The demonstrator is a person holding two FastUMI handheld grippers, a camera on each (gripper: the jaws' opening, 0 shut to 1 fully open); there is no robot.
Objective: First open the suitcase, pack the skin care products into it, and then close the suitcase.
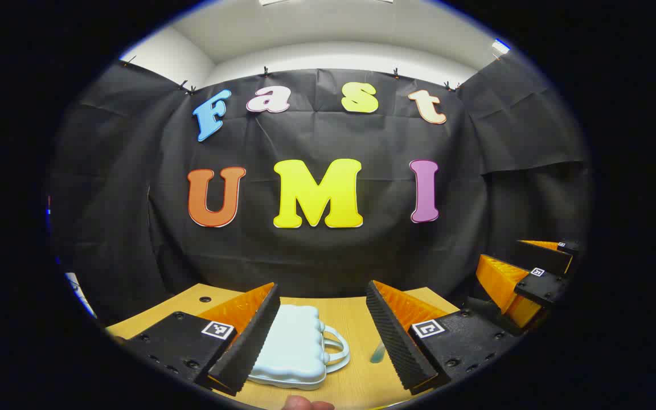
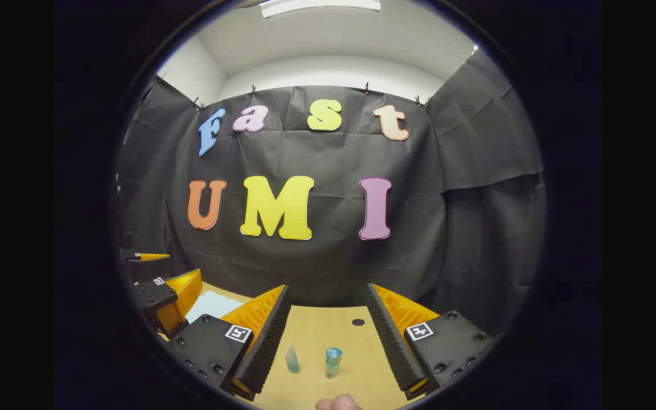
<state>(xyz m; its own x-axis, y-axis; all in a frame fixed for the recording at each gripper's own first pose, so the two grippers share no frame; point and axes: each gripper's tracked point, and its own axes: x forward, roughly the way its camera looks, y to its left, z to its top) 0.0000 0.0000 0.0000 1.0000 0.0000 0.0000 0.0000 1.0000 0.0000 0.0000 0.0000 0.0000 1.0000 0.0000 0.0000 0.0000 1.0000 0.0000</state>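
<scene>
Left gripper (image 1: 323,324) spread wide, grasping nothing; closed pale-blue suitcase (image 1: 294,347) lies flat on the wooden table (image 1: 356,324) between its fingers, handle to the right. Right gripper (image 2: 328,327) likewise released; small tube (image 2: 292,359) and capped bottle (image 2: 333,362) stand upright side by side between its fingers.

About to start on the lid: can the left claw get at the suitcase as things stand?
Probably yes. The closed suitcase lies on the table just ahead of the open left claw, nothing between them; its handle faces the gap.
</scene>
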